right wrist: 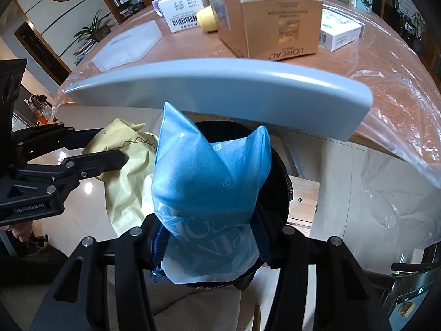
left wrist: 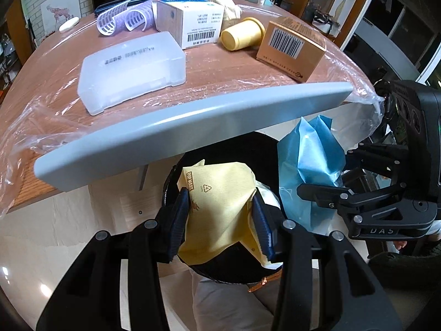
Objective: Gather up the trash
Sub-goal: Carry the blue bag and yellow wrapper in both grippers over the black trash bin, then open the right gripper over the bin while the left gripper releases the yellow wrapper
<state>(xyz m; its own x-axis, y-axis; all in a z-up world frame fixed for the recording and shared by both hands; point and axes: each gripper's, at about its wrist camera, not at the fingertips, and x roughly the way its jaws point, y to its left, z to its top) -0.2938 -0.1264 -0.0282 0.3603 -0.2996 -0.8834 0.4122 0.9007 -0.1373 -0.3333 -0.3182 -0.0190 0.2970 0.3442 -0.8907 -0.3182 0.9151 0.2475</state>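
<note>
Table edge (left wrist: 193, 121), grey and curved, overhangs the black bin (left wrist: 220, 149) below; open floor lies around the bin. Left gripper (left wrist: 220, 220) is clamped on a yellow bag (left wrist: 217, 207) above the bin mouth, pads pressing both sides. Right gripper (right wrist: 209, 242), just beside it, has its fingers closed on a blue bag (right wrist: 209, 176), also over the bin. Brown box (left wrist: 292, 47), white box (left wrist: 193, 22), frosted case (left wrist: 132, 69) and yellow cup (left wrist: 242, 34) sit on the plastic-covered tabletop.
</note>
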